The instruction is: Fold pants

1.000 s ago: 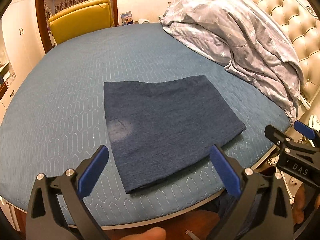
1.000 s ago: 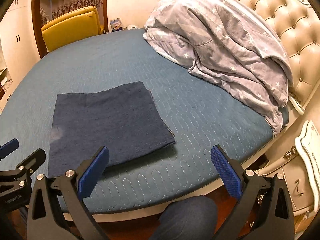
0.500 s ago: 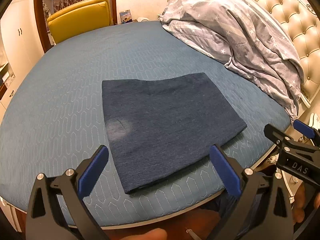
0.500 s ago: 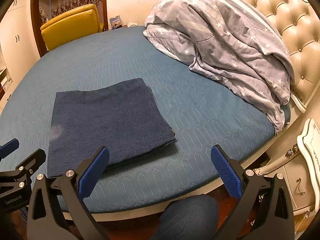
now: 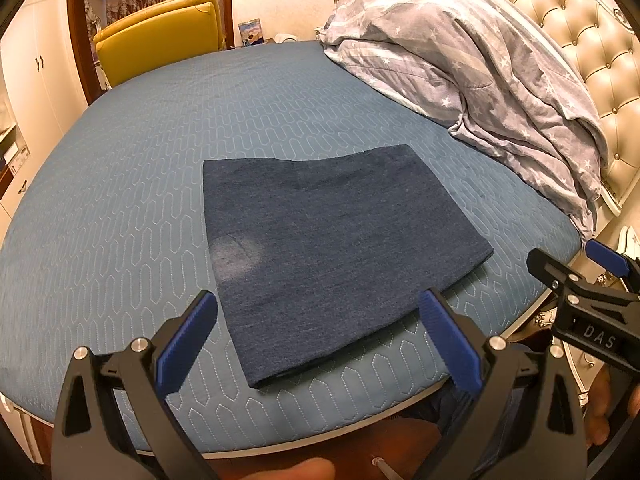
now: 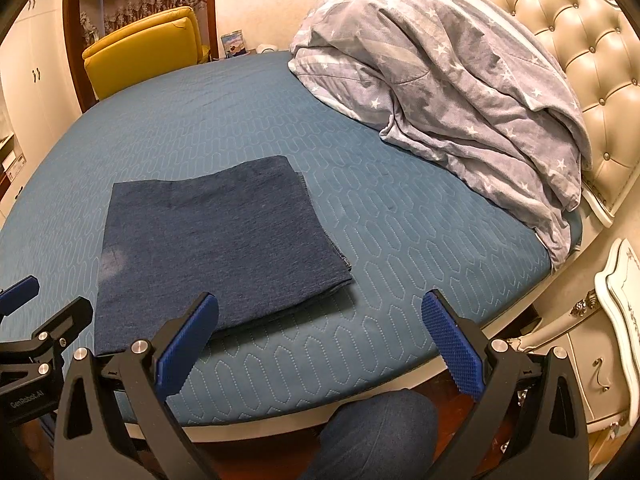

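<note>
The dark blue pants (image 5: 332,248) lie folded into a flat rectangle on the blue quilted bed (image 5: 132,200), close to its near edge. A pale worn patch shows at their left side. My left gripper (image 5: 320,344) hovers open just short of the pants' near edge, with nothing between its blue pads. In the right wrist view the same pants (image 6: 216,248) sit left of centre, and my right gripper (image 6: 320,344) stands open over bare mattress (image 6: 400,260) to their right, holding nothing. Each gripper shows at the edge of the other's view.
A crumpled grey star-print duvet (image 5: 480,64) is heaped at the right against the tufted cream headboard (image 6: 592,40). A yellow armchair (image 5: 160,32) stands beyond the far side. A white nightstand (image 6: 616,320) is at the right, and a person's knee (image 6: 376,432) is below the bed edge.
Both views have shifted slightly; the pants sit a little higher and further left in the frames. The pants themselves have not moved and both grippers stay open.
</note>
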A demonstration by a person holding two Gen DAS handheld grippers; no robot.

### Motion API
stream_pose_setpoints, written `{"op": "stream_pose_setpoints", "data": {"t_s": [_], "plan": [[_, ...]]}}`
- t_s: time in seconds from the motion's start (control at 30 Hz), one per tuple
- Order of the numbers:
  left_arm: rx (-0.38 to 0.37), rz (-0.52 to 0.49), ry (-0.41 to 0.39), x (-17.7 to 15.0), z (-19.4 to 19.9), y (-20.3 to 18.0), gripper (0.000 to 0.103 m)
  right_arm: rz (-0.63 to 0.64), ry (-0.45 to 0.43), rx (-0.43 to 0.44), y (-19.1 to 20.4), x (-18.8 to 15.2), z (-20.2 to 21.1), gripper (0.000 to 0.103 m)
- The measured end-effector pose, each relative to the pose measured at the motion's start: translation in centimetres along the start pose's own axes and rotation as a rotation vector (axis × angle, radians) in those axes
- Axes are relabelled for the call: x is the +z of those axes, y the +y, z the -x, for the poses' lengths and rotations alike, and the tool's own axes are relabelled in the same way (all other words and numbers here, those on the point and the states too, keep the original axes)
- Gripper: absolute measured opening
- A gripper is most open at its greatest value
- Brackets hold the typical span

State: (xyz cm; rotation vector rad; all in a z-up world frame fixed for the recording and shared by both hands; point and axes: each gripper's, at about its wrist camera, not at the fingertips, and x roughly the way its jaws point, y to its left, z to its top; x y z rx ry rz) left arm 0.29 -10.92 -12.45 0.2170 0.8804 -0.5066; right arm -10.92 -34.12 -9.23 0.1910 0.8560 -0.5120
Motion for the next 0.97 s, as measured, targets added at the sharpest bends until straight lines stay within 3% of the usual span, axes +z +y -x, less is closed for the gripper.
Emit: {"op": "stream_pose_setpoints", "data": {"t_s": [0.6,0.77,0.9,0.97], "plan": [[-0.001,0.005,-0.014,0.0,-0.1,0.2,0.101,-0.002,0.002,-0.002,0.0,0.0,0.1,0.098],[-0.092,0.012,0.001,0.3,-1.3,0.3,0.101,-0.005,0.002,-0.014,0.2,0.1,-0.1,0.098],[-0.184,0.094,0.03,0.3,-2.8,4.3,0.101,-0.045,-0.015,0.019,0.1,0.4,-0.8,0.098],[-0.105,0.153,0.05,-0.6,-4.1,10.1,0.101,-0.114,-0.017,0.066,-0.6,0.4,-1.9,0.098]]}}
